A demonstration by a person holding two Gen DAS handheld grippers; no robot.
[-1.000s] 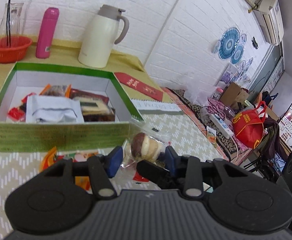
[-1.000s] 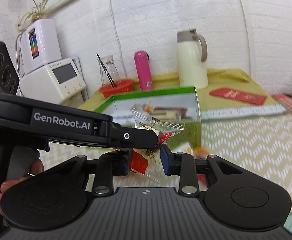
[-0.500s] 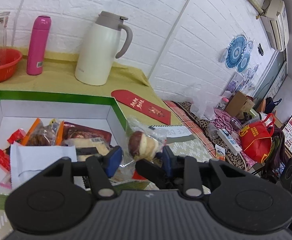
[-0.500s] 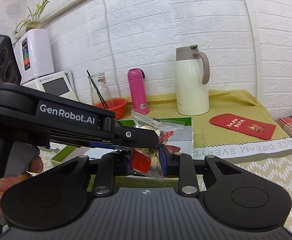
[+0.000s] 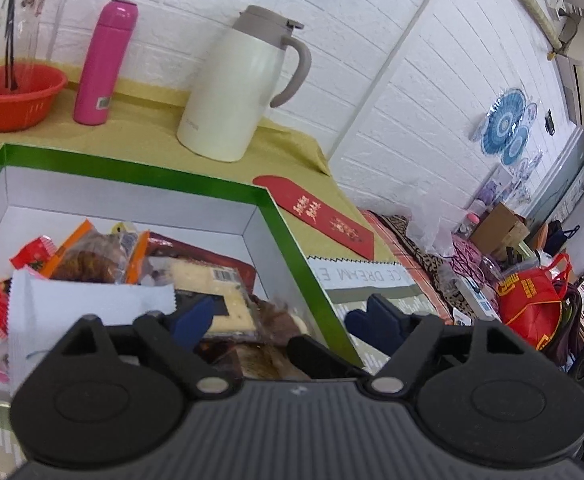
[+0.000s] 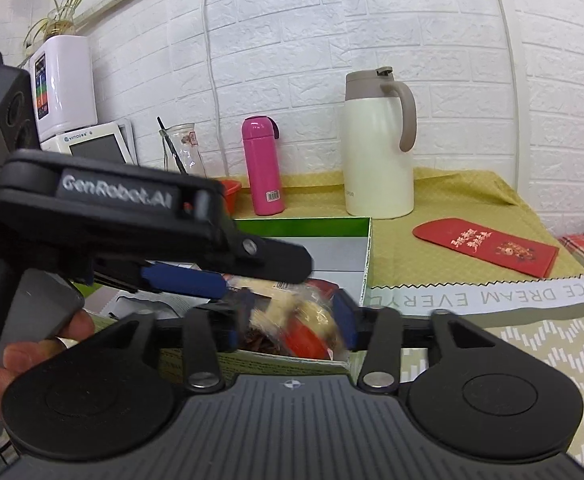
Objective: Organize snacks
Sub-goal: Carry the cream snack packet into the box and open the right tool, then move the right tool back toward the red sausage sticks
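A green-rimmed white box [image 5: 280,224] holds several wrapped snacks [image 5: 196,280]. My left gripper [image 5: 282,318] is open over the box's right wall, and the clear-wrapped bun it held [image 5: 280,320] lies blurred in the box below it. In the right wrist view the left gripper's body [image 6: 140,224] crosses from the left over the box [image 6: 366,240]. My right gripper [image 6: 292,320] stands wider around a blurred red and clear snack packet [image 6: 304,324] above the box's front corner; whether it still grips it is unclear.
Behind the box stand a cream thermos jug [image 5: 236,88], a pink bottle [image 5: 102,64] and a red basket [image 5: 16,94] on a yellow cloth. A red envelope [image 5: 316,214] lies right of the box. A white appliance [image 6: 64,92] stands at far left.
My left gripper has opened and let go of the wrapped bun, which has dropped into the box. My right gripper has spread wider, and its packet is blurred and lower.
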